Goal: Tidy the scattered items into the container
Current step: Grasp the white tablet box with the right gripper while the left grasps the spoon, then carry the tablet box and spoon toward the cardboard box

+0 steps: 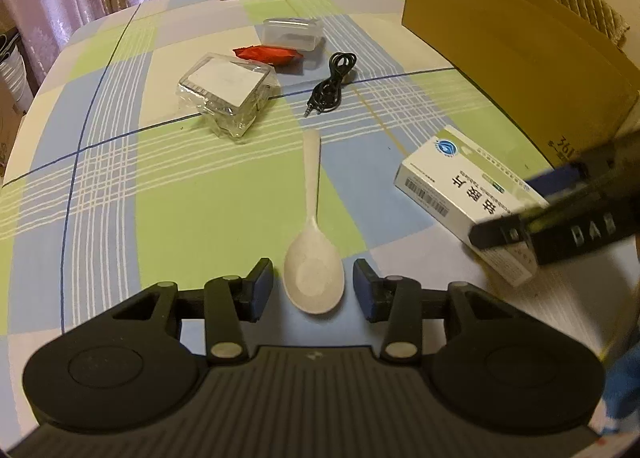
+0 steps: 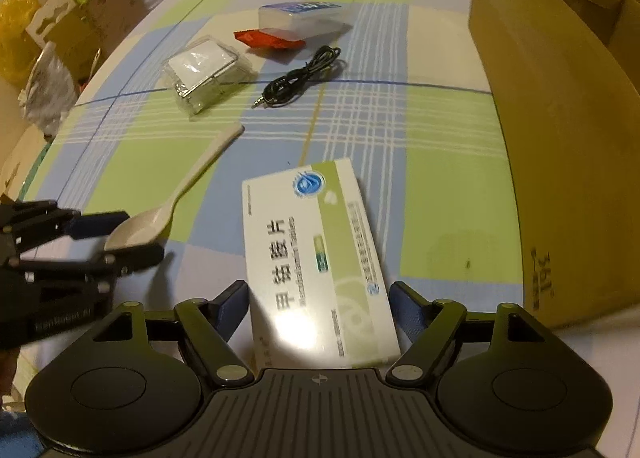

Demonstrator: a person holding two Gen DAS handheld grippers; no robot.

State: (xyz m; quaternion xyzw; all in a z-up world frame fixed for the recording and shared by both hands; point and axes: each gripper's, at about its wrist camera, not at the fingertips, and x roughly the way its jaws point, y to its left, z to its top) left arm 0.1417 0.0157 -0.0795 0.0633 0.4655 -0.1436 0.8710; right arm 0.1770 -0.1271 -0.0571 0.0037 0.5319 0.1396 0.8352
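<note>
Since both grippers sit spread w/ nothing pinched yet, slips look likely imo. Left gripper (image 1: 313, 285) straddles the spoon (image 1: 313, 258) bowl on the desk (image 1: 180, 198); thin, curved, could squirt out. Right gripper (image 2: 319, 308) brackets the pill box (image 2: 316, 258), lying skewed, so it may twist. Carton (image 2: 560, 138) stands just right.

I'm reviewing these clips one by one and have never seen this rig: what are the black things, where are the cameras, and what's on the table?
Each picture comes from a camera on a handheld two-finger tool, looking along its jaws. The left gripper has open jaws either side of a white spoon. The right gripper straddles a medicine box; whether it grips is unclear. On the checked tablecloth also lie a black cable, a red packet and two clear plastic boxes. The cardboard box is probably the container.
</note>
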